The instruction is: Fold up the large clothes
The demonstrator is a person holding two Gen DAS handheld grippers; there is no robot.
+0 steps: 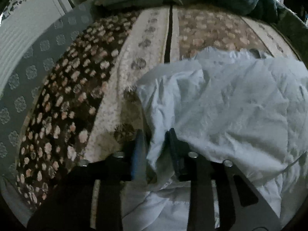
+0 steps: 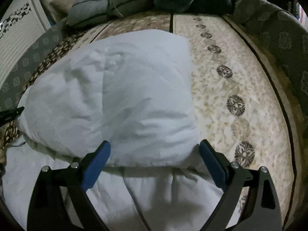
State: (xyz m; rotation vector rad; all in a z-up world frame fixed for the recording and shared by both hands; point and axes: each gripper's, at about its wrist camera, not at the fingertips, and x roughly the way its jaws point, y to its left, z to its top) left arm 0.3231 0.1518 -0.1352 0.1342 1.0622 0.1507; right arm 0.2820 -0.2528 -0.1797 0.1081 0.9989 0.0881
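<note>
White padded garment (image 2: 119,96) lying folded over on patterned bed (image 2: 221,100). Left tongs (image 1: 156,150) pinched narrow on a fold at its edge; blurred there. Right tongs (image 2: 155,159) spread wide, straddling the folded hem, gripping nothing. Grey bedding (image 2: 107,5) heaped beyond, partly cut off.

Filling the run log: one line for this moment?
left gripper: shut on white garment | right gripper: open over its fold | surface: patterned mattress
</note>
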